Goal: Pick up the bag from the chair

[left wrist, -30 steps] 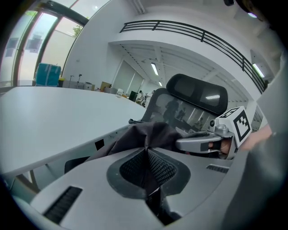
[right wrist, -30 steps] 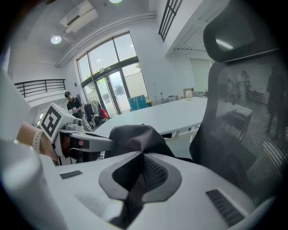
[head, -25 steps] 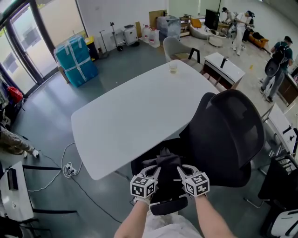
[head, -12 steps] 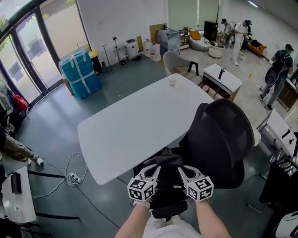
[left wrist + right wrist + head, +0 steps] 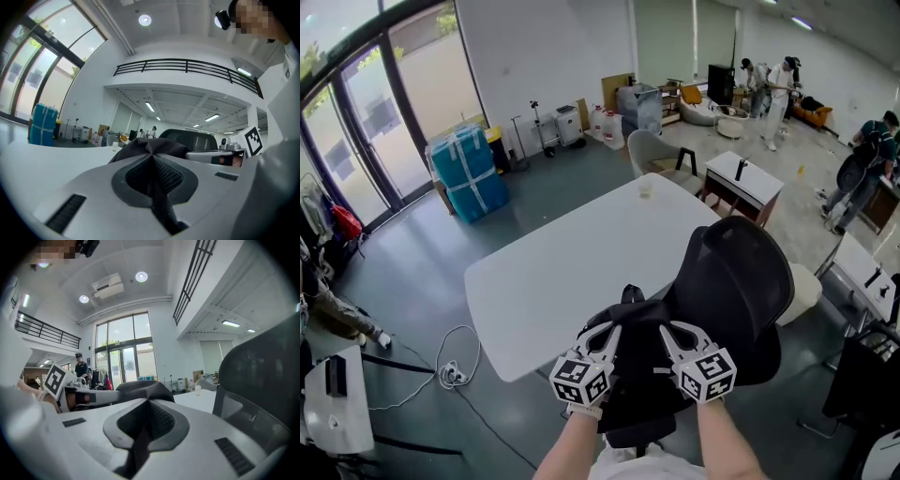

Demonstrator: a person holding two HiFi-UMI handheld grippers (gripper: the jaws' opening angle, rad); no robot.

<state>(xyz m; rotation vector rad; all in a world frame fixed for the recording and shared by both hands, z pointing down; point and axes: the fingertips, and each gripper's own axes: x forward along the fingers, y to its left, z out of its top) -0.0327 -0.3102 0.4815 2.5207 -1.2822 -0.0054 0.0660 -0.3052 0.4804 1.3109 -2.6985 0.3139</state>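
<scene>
Two grippers are in our hands, and both are biting the same black bag (image 5: 636,326). The left gripper (image 5: 610,330) has its jaws pressed tight together on the left side of the bag, with a fold of the dark cloth pinched between them. The right gripper (image 5: 667,331) has its jaws pressed tight together too, on a dark strip of the bag at its right side. The two grippers are side by side, near us. The bag sits between them and humps up just past their tips.

The bag is over the seat of the black chair (image 5: 736,281). We cannot tell if it touches the seat, because the bag and the seat are both dark. The chair's tall back stands to the right of the bag and a bit farther from us.

A big white table (image 5: 562,272) is just past the bag and the chair, and it runs off to the far side. One small cup (image 5: 645,187) stands near its far edge. On the floor to the left of the table a white cord (image 5: 455,356) lies in loops. Far off on the left a blue stack (image 5: 469,169) stands by the glass doors. A few people (image 5: 862,150) stand far off on the right, and a pale chair (image 5: 652,98) stands on the far side of the table
</scene>
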